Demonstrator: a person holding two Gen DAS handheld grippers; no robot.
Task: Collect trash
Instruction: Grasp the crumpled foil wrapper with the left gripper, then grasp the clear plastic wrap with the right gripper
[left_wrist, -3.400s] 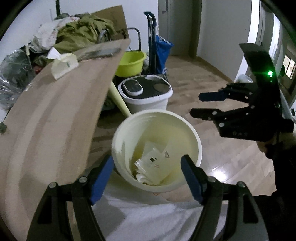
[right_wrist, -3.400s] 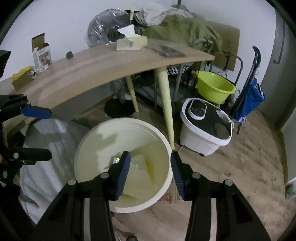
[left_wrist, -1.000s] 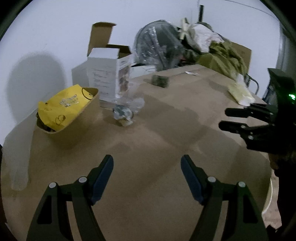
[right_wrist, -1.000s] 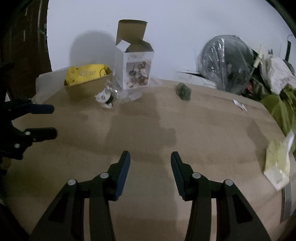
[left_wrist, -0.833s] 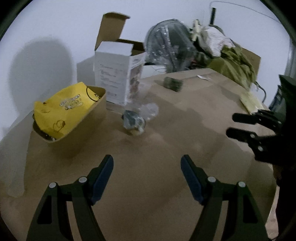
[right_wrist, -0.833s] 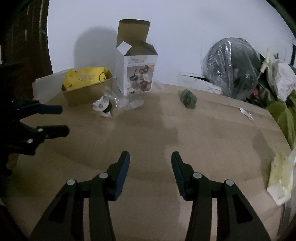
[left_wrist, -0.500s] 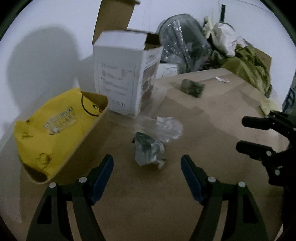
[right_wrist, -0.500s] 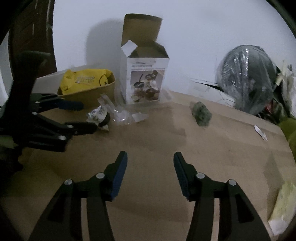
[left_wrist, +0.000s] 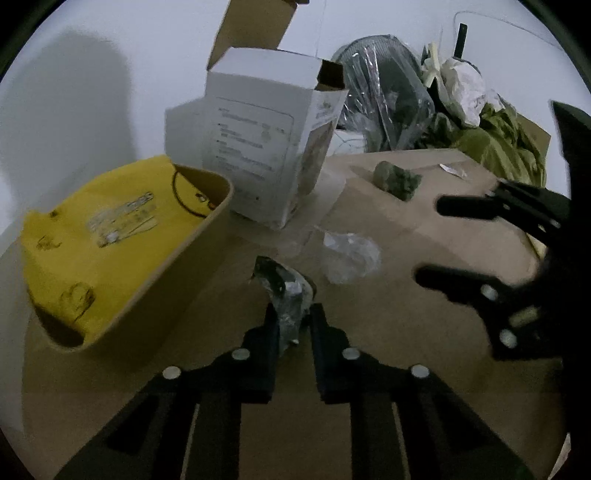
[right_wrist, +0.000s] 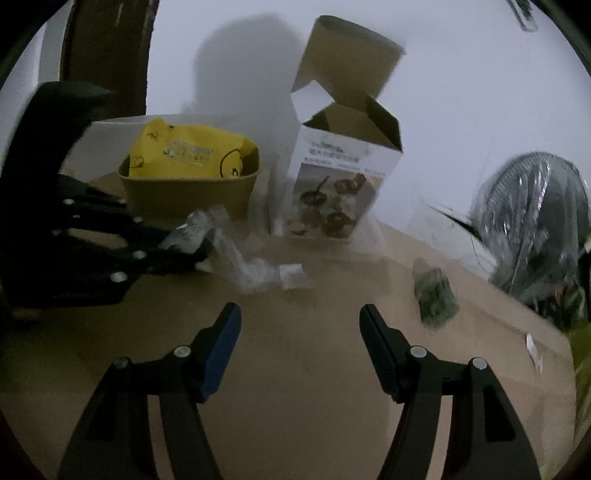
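My left gripper (left_wrist: 291, 317) is shut on a crumpled grey wrapper (left_wrist: 286, 286) on the wooden table (left_wrist: 369, 369); the same wrapper (right_wrist: 188, 230) shows between the left gripper's fingers in the right wrist view. A clear plastic wrapper (left_wrist: 349, 254) lies just to its right, also in the right wrist view (right_wrist: 255, 271). My right gripper (right_wrist: 299, 328) is open and empty, hovering over the table short of the clear wrapper. It appears at the right of the left wrist view (left_wrist: 439, 240).
A tan tub (left_wrist: 177, 251) with a yellow packet (left_wrist: 107, 218) stands left. An open white carton (left_wrist: 266, 162) stands behind the wrappers. A green crumpled lump (right_wrist: 436, 291) and a small paper scrap (left_wrist: 452, 170) lie farther right. A wrapped fan (right_wrist: 535, 221) stands beyond the table's far edge.
Both grippers left the bin and came over the table. My left gripper moved in on the grey wrapper and shut on it. My right gripper moved closer to the clear wrapper and opened wider.
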